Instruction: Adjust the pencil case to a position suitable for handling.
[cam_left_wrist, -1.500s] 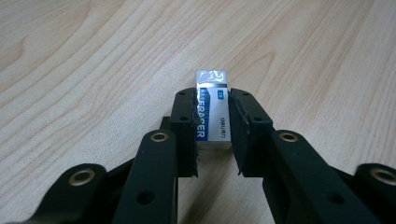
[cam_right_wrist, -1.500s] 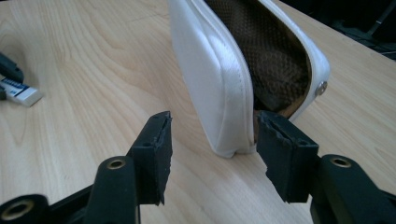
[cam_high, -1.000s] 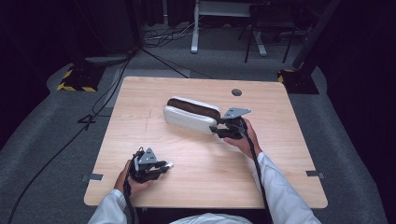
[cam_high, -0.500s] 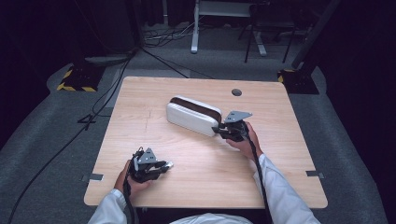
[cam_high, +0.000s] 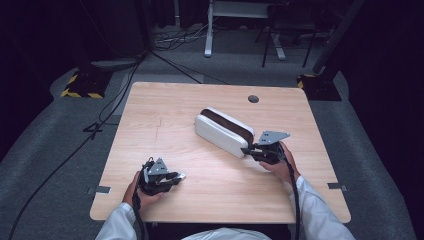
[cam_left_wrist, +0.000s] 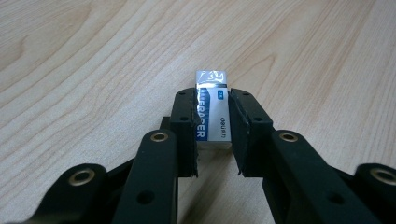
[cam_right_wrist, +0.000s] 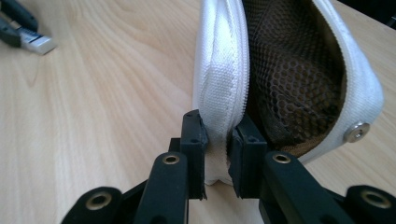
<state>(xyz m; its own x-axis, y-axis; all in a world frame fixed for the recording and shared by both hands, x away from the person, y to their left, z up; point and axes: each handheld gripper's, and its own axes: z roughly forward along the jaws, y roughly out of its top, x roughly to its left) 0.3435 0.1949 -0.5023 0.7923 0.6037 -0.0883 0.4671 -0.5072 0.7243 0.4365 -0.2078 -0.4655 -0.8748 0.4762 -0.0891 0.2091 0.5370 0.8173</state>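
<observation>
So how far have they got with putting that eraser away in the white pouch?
Done: the left gripper has the eraser clamped between its jaws, and the white pencil case is unzipped, its brown mesh lining showing. In hand: the right gripper pinches one edge of the case, holding the mouth open. Left: the eraser sits near the table's front edge, apart from the case, and likely goes inside next.

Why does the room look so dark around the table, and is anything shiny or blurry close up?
High view: the light wooden table is lit, its surroundings nearly black. Left gripper view: glare whitens the far end of the white-and-blue wrapped eraser; the nearest black parts blur. Right gripper view: the white fabric zip pouch is sharp, its brown mesh lining shadowed.
</observation>
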